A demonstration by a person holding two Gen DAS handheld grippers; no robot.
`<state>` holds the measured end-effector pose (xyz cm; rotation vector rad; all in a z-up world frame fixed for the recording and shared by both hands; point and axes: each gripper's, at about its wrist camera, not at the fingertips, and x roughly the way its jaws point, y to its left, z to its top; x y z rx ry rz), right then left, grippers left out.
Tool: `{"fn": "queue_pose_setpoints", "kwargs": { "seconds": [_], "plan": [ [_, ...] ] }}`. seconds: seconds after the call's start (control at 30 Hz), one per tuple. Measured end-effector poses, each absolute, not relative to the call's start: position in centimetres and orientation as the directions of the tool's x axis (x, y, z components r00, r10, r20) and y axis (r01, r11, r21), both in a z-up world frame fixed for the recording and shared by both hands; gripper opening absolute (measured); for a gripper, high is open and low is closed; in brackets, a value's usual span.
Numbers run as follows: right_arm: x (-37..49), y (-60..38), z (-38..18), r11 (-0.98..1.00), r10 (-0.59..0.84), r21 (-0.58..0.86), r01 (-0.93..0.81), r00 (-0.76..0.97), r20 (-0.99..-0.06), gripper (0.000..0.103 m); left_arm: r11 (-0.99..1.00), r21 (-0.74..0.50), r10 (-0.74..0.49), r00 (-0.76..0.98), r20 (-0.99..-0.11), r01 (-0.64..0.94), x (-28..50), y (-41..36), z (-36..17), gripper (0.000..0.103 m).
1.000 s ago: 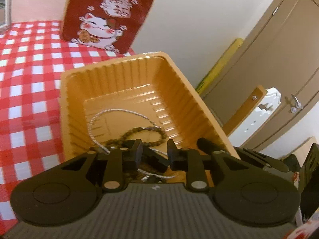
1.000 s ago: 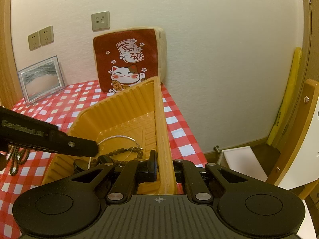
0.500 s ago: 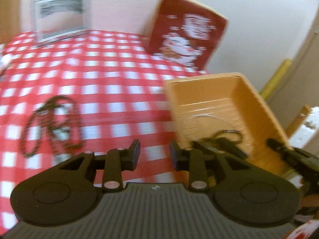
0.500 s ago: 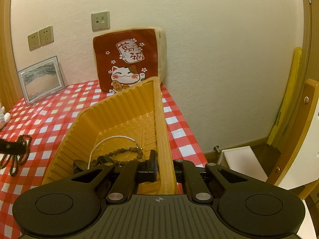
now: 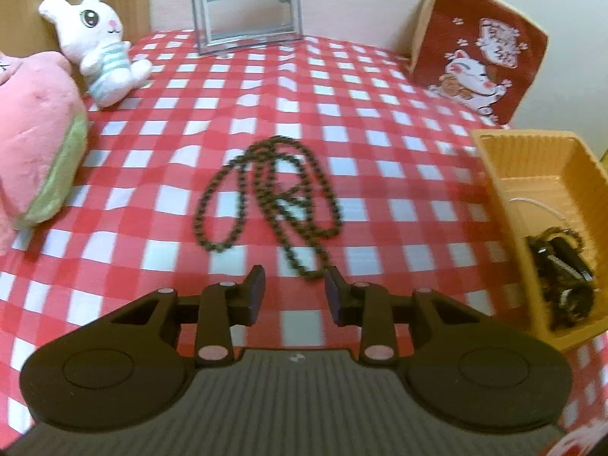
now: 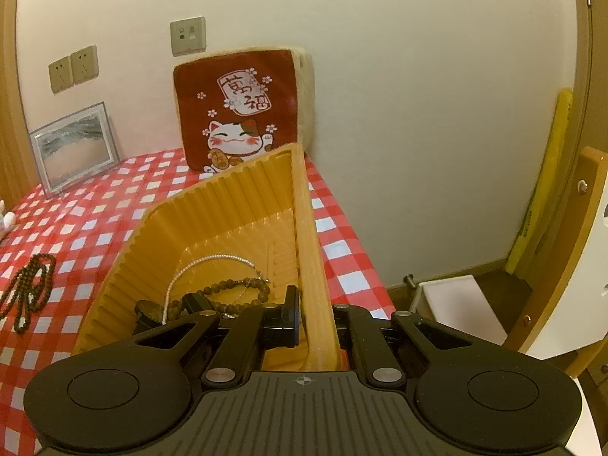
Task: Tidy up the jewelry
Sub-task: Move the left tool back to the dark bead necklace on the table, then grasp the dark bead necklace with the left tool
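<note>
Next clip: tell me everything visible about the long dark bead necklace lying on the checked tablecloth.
The long dark bead necklace is a strand of small round brownish-black beads, looking like wood or stone. It lies loose and flat on the red-and-white checked tablecloth, folded into several overlapping loops that cross near the middle, with one end trailing toward the left hand-held gripper. That gripper's jaws have just been opening; nothing is between them and they do not touch the beads. The necklace lies outside the orange ribbed plastic tray, apart from it.
</note>
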<state>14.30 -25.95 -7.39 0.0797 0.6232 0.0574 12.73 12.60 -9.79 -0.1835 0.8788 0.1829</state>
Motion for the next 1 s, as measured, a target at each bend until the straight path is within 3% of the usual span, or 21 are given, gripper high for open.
{"fn": "queue_pose_setpoints", "kwargs": {
  "seconds": [0.2,0.67,0.83,1.0],
  "plan": [
    [14.2,-25.9,-7.4,0.996,0.076,0.089,-0.030,0.810,-0.582,0.006,0.975,0.021,0.155,0.611,-0.777,-0.221,13.6,14.4,-11.0,0.030],
    [14.4,-25.7,-7.4,0.997,0.066,0.075,-0.027,0.805,-0.590,0.006,0.972,0.107,0.215,0.606,-0.766,-0.210,19.5,18.2,-12.8,0.029],
    [14.4,-25.8,-7.5,0.997,0.060,0.073,-0.021,0.802,-0.594,0.006,0.976,0.117,0.204,0.604,-0.770,-0.181,20.9,18.3,-13.4,0.023],
    [14.6,-25.9,-7.6,0.997,0.056,0.074,-0.014,0.800,-0.598,0.006,0.983,0.085,0.166,0.611,-0.774,-0.160,21.2,18.2,-13.5,0.006]
  ]
}}
